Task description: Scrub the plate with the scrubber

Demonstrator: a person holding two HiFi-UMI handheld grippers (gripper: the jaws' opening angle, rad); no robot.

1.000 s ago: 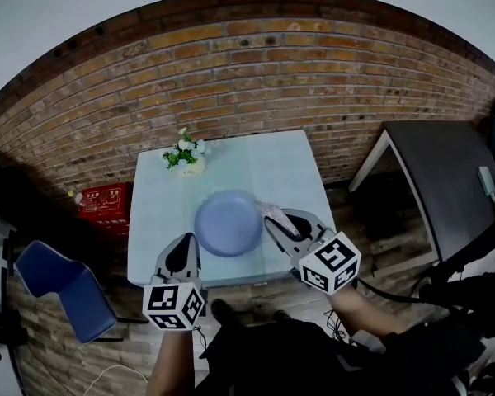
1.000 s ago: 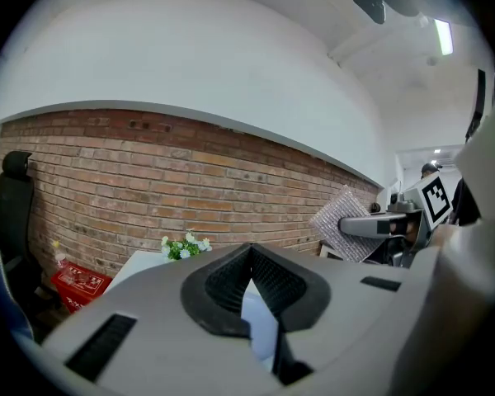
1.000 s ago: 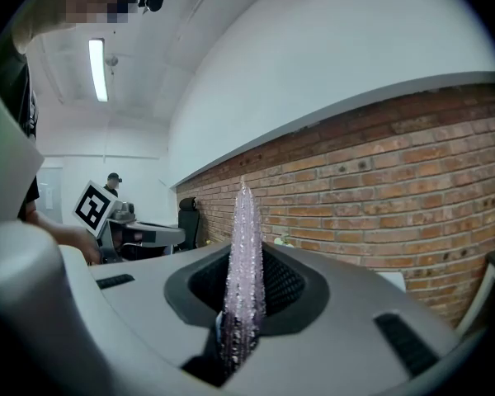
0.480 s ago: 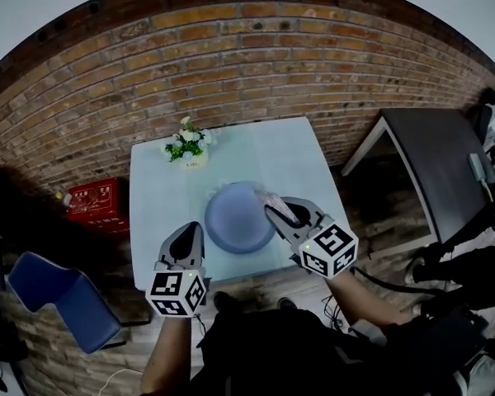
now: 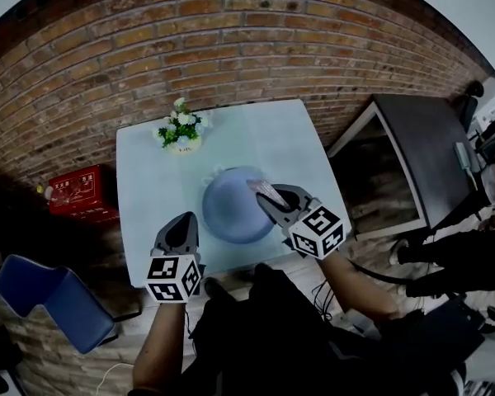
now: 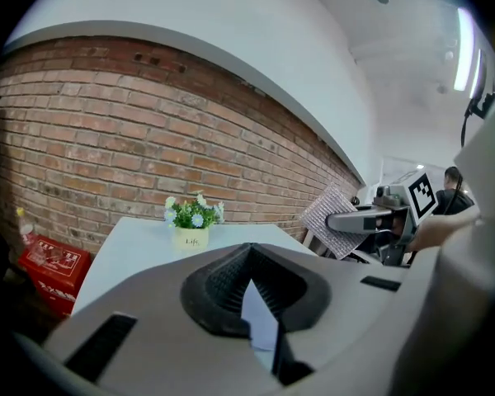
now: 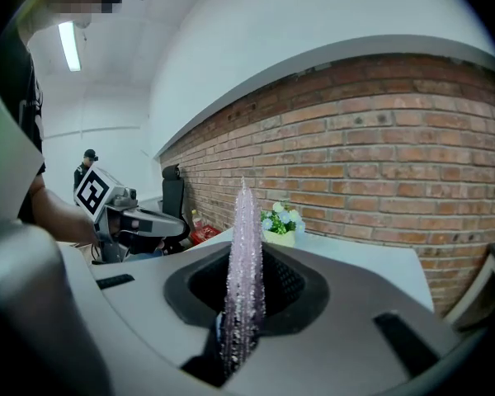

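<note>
Looking steeply down from the person's head, a pale table (image 5: pixel 148 180) stands against a brick wall, with a small pot of flowers (image 5: pixel 180 132) near its far edge at about 11 o'clock from the table's middle

At the left, the left gripper (image 5: pixel 185 219) hovers over the near edge of the table. Its jaws are drawn together at the tips, with only a thin pale sliver between them, and they hold nothing. It sits near the plate's 8 o'clock side but clear of it

In the middle lies the round blue plate (image 5: pixel 227 211), flat on the table, towards the near edge

At the right, the right gripper (image 5: pixel 272 202) is clamped on the scrubber (image 5: pixel 262 190), a thin, glittery, mesh-like pad held edge-on, which sticks out well past the jaw tips. The scrubber's long axis runs from about 4 o'clock to 10 o'clock, pointing inward across the plate. Its free end overlaps the plate's rim at about 2 o'clock; whether it touches the surface cannot be told

The plate's centre lies at about 8 o'clock from the scrubber's tip, so the right hand is plainly the nearer one, and the likely next move is a short push down and inward to start rubbing, while the left gripper is well placed to steady the rim
</note>
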